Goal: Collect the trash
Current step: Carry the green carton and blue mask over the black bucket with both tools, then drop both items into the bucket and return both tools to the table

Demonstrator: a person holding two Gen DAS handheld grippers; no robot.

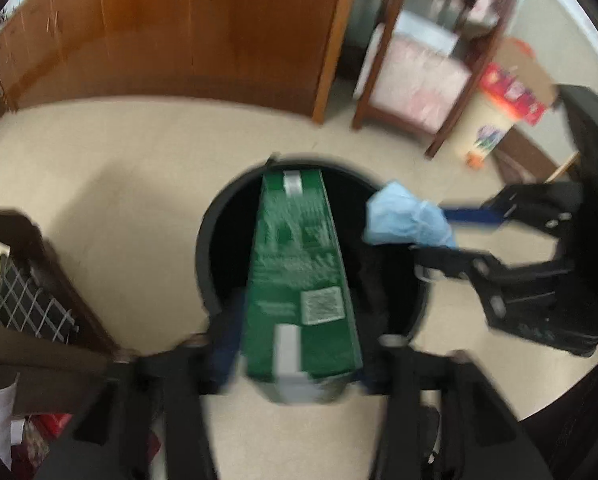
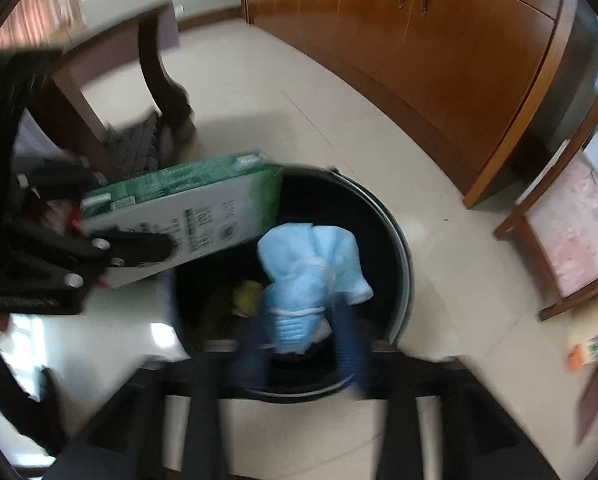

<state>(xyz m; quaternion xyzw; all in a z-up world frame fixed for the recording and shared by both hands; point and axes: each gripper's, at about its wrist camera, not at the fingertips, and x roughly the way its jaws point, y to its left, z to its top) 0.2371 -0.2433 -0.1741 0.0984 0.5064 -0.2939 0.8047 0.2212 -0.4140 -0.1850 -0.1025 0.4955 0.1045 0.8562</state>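
A black round trash bin (image 1: 205, 240) (image 2: 403, 256) stands on the beige floor below both grippers. A green and white carton (image 1: 299, 264) (image 2: 203, 208) tilts down into its mouth, lying between the fingers of my left gripper (image 1: 299, 360), whose jaws stand wider than the carton. A crumpled light-blue wad tied with string (image 2: 311, 272) (image 1: 407, 224) hangs over the bin between the spread blue pads of my right gripper (image 2: 303, 344) (image 1: 427, 236). Both views are blurred. Something yellow (image 2: 247, 292) lies inside the bin.
A brown wooden cabinet (image 1: 179, 40) (image 2: 439, 40) runs along the far wall. A wooden chair with a pink cushion (image 1: 415, 80) (image 2: 579, 232) stands to the right. A dark table leg (image 2: 167, 76) and a grid mat (image 1: 27, 304) are on the left.
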